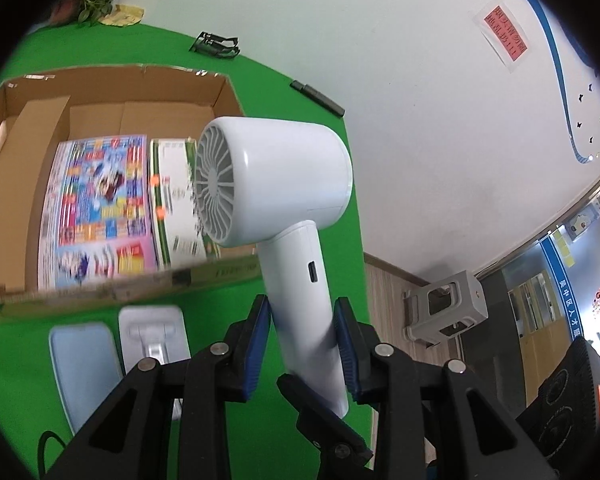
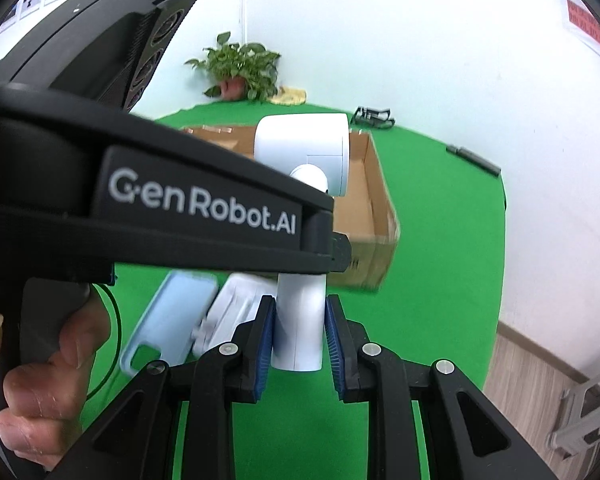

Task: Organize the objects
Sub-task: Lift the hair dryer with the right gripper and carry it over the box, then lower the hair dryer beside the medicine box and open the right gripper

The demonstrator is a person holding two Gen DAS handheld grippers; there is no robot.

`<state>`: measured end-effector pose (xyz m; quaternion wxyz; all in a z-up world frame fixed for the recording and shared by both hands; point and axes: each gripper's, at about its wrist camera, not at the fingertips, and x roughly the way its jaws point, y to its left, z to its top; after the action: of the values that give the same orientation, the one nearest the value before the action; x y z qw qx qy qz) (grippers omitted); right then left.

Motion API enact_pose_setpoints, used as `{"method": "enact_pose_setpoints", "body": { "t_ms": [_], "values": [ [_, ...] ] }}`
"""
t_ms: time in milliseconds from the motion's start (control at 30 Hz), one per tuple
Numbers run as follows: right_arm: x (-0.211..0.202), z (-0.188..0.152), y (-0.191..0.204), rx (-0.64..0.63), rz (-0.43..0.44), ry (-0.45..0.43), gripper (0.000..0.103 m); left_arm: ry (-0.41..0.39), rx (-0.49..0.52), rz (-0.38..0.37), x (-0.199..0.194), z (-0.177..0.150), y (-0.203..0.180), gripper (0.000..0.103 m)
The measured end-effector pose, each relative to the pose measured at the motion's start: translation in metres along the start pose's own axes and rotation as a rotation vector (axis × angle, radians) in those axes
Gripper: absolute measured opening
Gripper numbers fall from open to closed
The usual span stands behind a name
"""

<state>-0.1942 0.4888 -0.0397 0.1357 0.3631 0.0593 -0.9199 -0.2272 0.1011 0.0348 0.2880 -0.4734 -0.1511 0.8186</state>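
A white hair dryer is held upright above the green table. My left gripper is shut on its handle, which sits between the blue pads. In the right wrist view the same dryer shows, its handle end between the pads of my right gripper, which stands around it with small gaps. The left gripper's black body crosses that view. An open cardboard box behind the dryer holds a colourful magazine and a white-green carton.
A pale blue phone case and a white stand lie in front of the box. A black clip and a black remote lie near the table's far edge. A potted plant stands at the back.
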Motion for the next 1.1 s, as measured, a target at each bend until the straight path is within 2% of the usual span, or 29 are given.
{"method": "enact_pose_setpoints", "body": {
  "t_ms": [167,267,300,533,767,833,900,967,1100],
  "values": [
    [0.014,0.045,-0.043,0.006,0.001,-0.027,0.023,-0.01,0.014,-0.002,0.005,0.04,-0.003,0.031],
    [0.029,0.07,-0.069,0.005,-0.007,-0.023,0.023,0.014,-0.017,-0.027,0.016,0.062,0.005,0.031],
    [0.03,0.073,-0.063,0.003,-0.012,-0.017,0.023,0.026,-0.035,-0.038,0.021,0.07,0.009,0.031],
    [0.08,0.116,-0.121,0.03,-0.001,0.072,0.023,0.098,-0.095,-0.043,0.064,0.107,0.034,0.032],
    [0.129,0.132,-0.179,0.07,0.018,0.171,0.023,0.183,-0.164,-0.061,0.109,0.12,0.061,0.032],
    [0.164,0.156,-0.167,0.088,0.027,0.2,0.023,0.214,-0.186,-0.07,0.122,0.12,0.067,0.032],
    [0.178,0.157,-0.186,0.096,0.025,0.224,0.023,0.242,-0.209,-0.073,0.134,0.118,0.072,0.032],
    [0.206,0.165,-0.149,0.097,0.021,0.251,0.023,0.263,-0.227,-0.079,0.144,0.117,0.077,0.032],
    [0.227,0.168,-0.179,0.118,0.024,0.296,0.023,0.302,-0.269,-0.088,0.158,0.112,0.085,0.033]
  ]
}}
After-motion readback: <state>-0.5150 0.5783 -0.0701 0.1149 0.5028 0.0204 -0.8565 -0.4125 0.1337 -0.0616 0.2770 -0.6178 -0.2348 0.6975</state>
